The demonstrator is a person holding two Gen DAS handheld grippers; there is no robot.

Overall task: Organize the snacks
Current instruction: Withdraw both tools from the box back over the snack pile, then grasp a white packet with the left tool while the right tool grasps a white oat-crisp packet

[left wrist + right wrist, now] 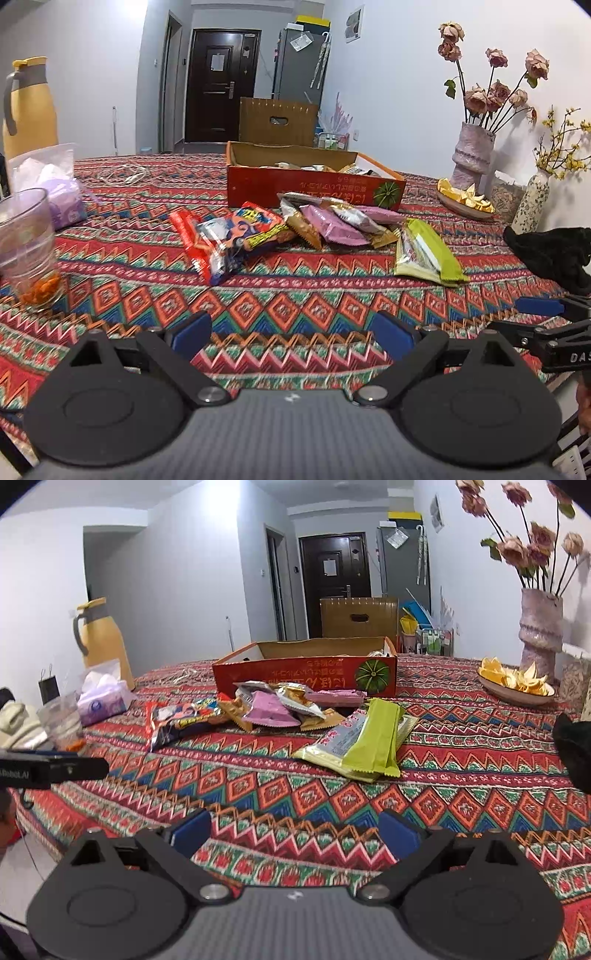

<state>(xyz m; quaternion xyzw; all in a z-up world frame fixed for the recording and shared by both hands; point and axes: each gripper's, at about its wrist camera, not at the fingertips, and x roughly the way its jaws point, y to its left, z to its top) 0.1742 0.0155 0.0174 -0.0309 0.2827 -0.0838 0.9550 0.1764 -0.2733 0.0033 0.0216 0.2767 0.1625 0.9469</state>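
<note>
Hovering wide open, empty: left tongs (291,334), right tongs (295,829) | snack packets (273,709) ahead on worktop (332,794), before red box (306,675) | box print inverted, unreadable

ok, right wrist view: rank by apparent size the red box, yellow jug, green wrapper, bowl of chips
1. red box, clearly the widest.
2. green wrapper and yellow jug: similar area; the wrapper lies nearer the camera, so I won't rank them.
3. bowl of chips, smallest.
</note>
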